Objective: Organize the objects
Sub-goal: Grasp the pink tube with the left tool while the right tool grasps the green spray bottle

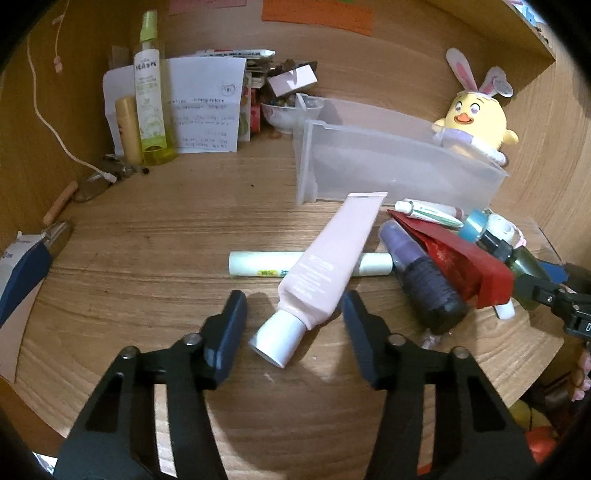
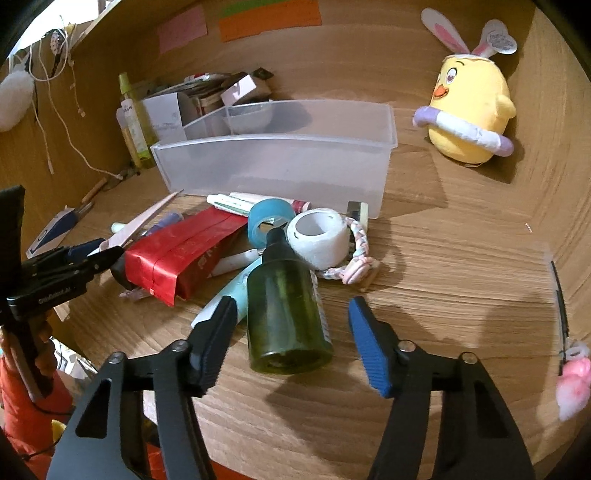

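Wood-grain worktop (image 2: pixel 461 258) carries a frosted translucent plastic bin (image 2: pixel 273 166), with clutter piled before it. The left gripper (image 1: pixel 293 308) straddles a pale pink tube with a white cap (image 1: pixel 328 262), fingers (image 1: pixel 232 325) unclenched, not pressing. The right gripper (image 2: pixel 291 314) brackets a dark green bottle lying down (image 2: pixel 284 314), likewise released.

We see a wooden desk (image 2: pixel 443 258) with a strong grain, closed in by wooden panels behind and to both sides. Pink and orange paper notes (image 2: pixel 266 18) are stuck on the back panel (image 2: pixel 369 55). White cords (image 1: pixel 48 122) hang down the left panel (image 1: pixel 74 92). Light falls from above, casting soft shadows on the desk.
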`<state>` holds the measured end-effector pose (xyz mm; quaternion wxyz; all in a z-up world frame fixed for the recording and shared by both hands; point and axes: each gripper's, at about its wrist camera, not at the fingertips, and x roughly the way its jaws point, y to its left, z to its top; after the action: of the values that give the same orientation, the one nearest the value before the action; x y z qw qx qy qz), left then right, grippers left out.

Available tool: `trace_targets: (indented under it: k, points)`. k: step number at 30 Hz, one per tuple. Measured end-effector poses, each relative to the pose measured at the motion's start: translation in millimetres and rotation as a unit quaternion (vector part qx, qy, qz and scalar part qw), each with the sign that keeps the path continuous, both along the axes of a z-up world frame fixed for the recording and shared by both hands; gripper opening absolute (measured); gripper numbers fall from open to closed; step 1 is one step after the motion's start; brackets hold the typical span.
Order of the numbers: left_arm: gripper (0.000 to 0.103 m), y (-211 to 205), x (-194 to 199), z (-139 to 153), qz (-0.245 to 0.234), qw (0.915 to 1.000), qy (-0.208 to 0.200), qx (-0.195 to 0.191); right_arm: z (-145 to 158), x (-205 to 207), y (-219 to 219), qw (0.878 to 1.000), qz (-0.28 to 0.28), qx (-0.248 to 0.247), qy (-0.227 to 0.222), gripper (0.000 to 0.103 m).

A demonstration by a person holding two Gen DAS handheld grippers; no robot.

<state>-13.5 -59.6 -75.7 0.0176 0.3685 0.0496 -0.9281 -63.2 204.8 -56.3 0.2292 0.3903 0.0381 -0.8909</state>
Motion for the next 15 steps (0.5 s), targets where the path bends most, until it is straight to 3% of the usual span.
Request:
trace_targets:
  k: [3,6,15]
  points:
    - [0.038,0,1,-1,-0.004,1.0,0.007,0.001,-3,-3,0,1.0,0.003,-0.007,-0.009,0.043]
    - [0.032,1,2,-1,-0.005,0.9999,0.011,0.004,-3,-2,0,1.0,0.002,-0.012,-0.01,0.039]
    - [0.032,7,19,19,0.004,0.9992,0.039,-0.002,10,12,1,1.0,0.005,-0.009,0.021,0.038]
